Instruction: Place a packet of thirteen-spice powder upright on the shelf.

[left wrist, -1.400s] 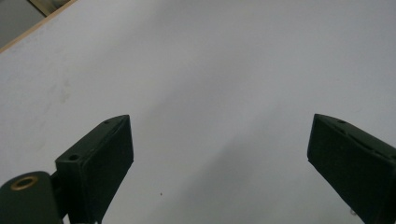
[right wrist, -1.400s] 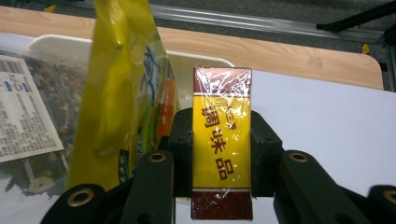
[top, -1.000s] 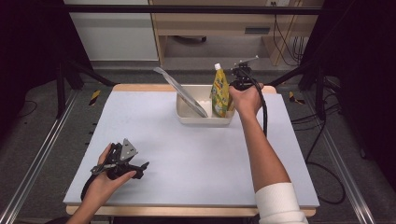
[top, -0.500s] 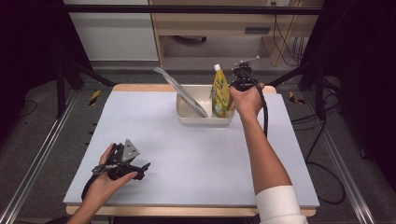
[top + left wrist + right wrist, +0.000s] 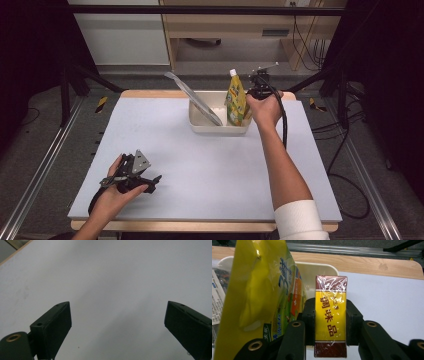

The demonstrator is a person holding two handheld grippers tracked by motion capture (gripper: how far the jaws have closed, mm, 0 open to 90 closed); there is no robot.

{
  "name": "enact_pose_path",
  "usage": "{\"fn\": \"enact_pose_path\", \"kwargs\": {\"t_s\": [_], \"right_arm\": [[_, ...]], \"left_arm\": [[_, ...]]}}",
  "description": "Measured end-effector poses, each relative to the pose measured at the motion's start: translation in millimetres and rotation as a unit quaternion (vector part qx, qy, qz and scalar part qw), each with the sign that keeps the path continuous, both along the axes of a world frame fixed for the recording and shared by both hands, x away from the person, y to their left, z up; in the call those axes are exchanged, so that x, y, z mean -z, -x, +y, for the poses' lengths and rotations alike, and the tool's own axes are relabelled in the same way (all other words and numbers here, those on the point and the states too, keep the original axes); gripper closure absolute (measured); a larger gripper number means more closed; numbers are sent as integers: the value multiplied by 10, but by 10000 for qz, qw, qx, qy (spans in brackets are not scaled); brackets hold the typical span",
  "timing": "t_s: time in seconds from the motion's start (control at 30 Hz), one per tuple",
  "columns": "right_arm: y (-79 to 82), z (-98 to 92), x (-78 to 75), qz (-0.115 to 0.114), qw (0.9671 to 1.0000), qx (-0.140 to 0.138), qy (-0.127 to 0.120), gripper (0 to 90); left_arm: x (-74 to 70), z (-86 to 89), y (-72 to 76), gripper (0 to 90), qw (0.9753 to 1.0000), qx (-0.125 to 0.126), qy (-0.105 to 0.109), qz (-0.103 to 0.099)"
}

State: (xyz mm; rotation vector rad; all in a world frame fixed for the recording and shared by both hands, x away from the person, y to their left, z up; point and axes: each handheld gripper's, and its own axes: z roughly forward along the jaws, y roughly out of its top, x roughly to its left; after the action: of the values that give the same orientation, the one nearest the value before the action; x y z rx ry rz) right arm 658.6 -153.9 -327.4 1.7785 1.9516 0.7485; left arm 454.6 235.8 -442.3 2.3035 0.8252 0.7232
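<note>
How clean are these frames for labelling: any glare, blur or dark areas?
Right gripper view: sharp, with glare streaks on the wrap of the small yellow box and on the yellow pouch. Left gripper view: soft, the jaws slightly blurred over the white table. High view: table evenly lit, surroundings dark.

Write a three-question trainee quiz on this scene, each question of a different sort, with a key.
1. True or false: the right tongs are shut on a small yellow and brown box.
2. Multiple choice: where does the yellow pouch stand? A) on the bare table B) in the white tub C) in the left tongs
3. Fill in: the jaws of the left tongs stand ____ above the white table.

Key: 1 true; 2 B; 3 open.
</note>
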Motion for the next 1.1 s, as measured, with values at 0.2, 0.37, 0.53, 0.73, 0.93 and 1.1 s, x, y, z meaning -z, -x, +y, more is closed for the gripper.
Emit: {"fn": "enact_pose_path", "kwargs": {"t_s": [0.2,0.37,0.53,0.73,0.93,1.1], "right_arm": [[-27,32,51,112,9999,-13,16,674],[-46,14,87,126,9999,-29,-45,645],[-34,-11,65,-21,10000,-33,-20,531],[9,-21,9,-204,9997,-67,-76,525],[88,-68,-103,-377,9991,-120,-117,512],[194,-109,-191,-591,9980,-175,-166,490]], "left_arm": [[8,-26,16,70,10000,45,9,61],[2,-23,14,70,10000,53,15,57],[3,-17,9,70,10000,32,-29,42],[7,-7,1,70,10000,29,-13,27],[1,12,-4,70,9999,6,-75,70],[4,20,-11,68,9999,-11,-94,60]]}}
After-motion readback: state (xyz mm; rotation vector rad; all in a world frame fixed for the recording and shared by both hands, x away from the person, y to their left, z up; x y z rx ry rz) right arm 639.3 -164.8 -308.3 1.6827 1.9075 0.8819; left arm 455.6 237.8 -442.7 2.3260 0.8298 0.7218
